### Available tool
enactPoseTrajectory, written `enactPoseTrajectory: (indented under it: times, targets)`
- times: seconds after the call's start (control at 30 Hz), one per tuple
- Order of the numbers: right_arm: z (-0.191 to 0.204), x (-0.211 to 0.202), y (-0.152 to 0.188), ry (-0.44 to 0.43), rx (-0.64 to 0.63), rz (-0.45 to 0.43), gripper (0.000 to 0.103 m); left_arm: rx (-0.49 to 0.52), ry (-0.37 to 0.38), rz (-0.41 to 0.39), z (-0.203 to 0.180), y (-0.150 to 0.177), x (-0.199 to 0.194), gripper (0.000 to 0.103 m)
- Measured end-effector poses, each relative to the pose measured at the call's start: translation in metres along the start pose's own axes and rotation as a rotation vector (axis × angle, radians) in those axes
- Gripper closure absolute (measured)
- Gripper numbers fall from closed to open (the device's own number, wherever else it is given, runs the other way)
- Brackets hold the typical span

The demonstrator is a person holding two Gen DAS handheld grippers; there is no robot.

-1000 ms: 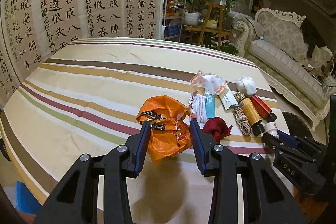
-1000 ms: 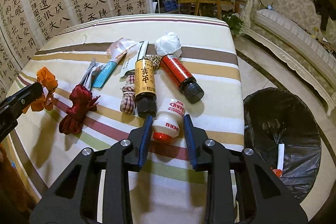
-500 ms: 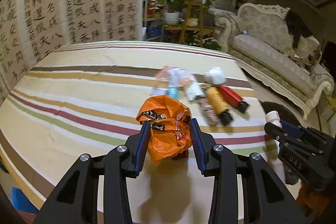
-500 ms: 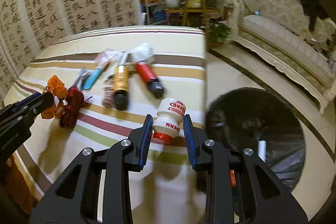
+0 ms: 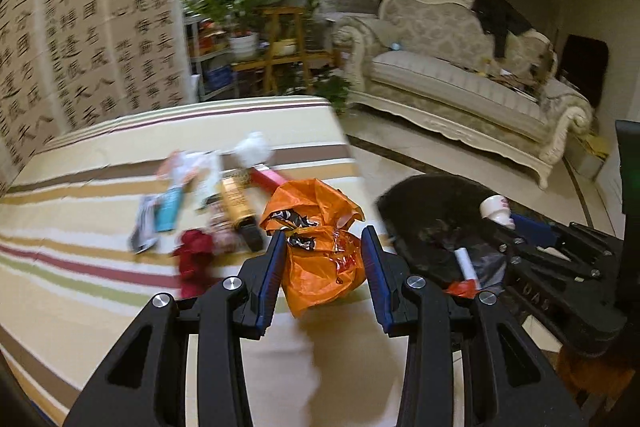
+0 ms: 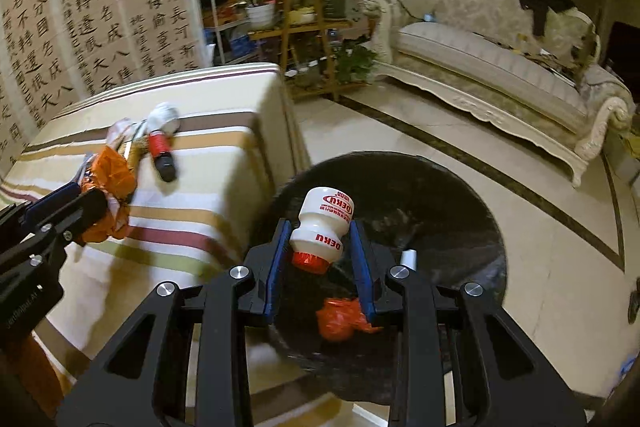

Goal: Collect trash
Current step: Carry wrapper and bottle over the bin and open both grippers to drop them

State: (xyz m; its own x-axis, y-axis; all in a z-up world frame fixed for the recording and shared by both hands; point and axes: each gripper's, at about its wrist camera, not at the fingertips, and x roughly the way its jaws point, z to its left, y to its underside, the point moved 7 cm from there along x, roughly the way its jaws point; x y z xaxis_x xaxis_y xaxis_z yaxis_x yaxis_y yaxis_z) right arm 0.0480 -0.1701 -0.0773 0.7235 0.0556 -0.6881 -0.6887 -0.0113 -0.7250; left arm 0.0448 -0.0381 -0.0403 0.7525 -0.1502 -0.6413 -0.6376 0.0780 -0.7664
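While my right claw (image 6: 318, 259) is clamped on the white bottle (image 6: 322, 227) above the black bin bag (image 6: 440, 211), my left claw (image 5: 323, 269) grips the orange bag (image 5: 320, 247) over the table (image 5: 80, 267) edge.

Between my right hand-held gripper's (image 6: 320, 259) fingers, I read red "DEKU" twice on the white bottle (image 6: 323, 225). Far ahead to its left, a wall panel (image 6: 100, 15) carries columns of black Chinese calligraphy.

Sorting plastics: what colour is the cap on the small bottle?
Red, on the white bottle; clearest in the right wrist view.
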Motion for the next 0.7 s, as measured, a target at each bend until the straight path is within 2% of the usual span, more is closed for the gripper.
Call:
enactPoseTrajectory:
  times: [0.33, 0.7]
  targets:
    - [-0.046, 0.005, 0.005, 0.051, 0.050, -0.005, 0.074, 0.086, 0.030, 0.020, -0.058, -0.008, 0.031, 0.064]
    - [-0.073, 0.008, 0.005, 0.092, 0.083, -0.013, 0.073, 0.120, 0.035, 0.062, -0.084, -0.009, 0.059, 0.063]
